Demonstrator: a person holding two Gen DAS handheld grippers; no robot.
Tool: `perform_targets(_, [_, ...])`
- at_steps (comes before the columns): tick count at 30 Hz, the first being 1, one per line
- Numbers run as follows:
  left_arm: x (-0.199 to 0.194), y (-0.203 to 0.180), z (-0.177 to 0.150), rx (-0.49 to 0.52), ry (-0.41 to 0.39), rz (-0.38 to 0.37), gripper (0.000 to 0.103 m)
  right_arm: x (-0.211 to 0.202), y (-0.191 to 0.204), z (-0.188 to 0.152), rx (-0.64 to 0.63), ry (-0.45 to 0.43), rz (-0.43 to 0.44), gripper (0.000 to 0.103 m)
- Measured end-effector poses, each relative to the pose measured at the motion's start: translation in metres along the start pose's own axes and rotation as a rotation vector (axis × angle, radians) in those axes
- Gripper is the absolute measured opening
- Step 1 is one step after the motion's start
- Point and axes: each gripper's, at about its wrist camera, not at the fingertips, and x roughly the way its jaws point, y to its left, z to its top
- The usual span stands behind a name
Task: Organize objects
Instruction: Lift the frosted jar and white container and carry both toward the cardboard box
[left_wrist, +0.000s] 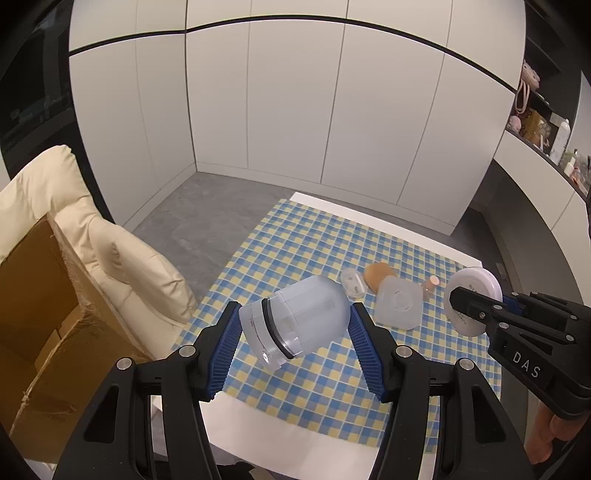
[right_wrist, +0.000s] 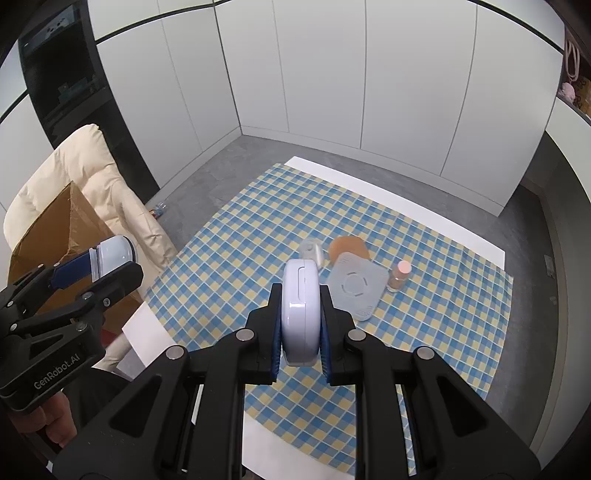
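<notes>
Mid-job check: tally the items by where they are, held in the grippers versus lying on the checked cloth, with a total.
Held: 2, translucent jar in left gripper, white round case in right gripper
On checked cloth: 4, small clear case, tan puff, square lid, small pink-capped bottle
Total: 6

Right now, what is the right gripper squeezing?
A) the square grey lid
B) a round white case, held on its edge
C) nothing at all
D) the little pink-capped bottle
B: the right gripper has its blue pads pressed on both flat faces of the round white case, while the pink-capped bottle and the square grey lid lie on the checked cloth beyond it.
</notes>
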Motion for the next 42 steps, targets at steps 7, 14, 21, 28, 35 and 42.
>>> perform_targets(7, [-0.005, 0.018, 0.000, -0.022, -0.011, 0.016, 0.060, 0.003, 0.019, 0.004, -0.034, -0.006, 0.011, 0.017])
perform_targets(14, [-0.009, 0.032, -0.001, -0.039, -0.023, 0.031, 0.060, 0.006, 0.035, 0.008, -0.052, -0.017, 0.028, 0.017])
perform_targets(21, [-0.015, 0.046, -0.001, -0.058, -0.035, 0.042, 0.060, 0.006, 0.053, 0.012, -0.082, -0.030, 0.048, 0.017])
perform_targets(28, [-0.022, 0.058, -0.003, -0.071, -0.048, 0.061, 0.060, 0.005, 0.073, 0.016, -0.109, -0.055, 0.080, 0.017])
perform_targets(35, [-0.028, 0.074, -0.006, -0.087, -0.058, 0.080, 0.060, 0.005, 0.089, 0.019, -0.130, -0.064, 0.100, 0.017])
perform_targets(42, [-0.036, 0.090, -0.010, -0.104, -0.075, 0.104, 0.060, 0.007, 0.108, 0.021, -0.154, -0.071, 0.120, 0.017])
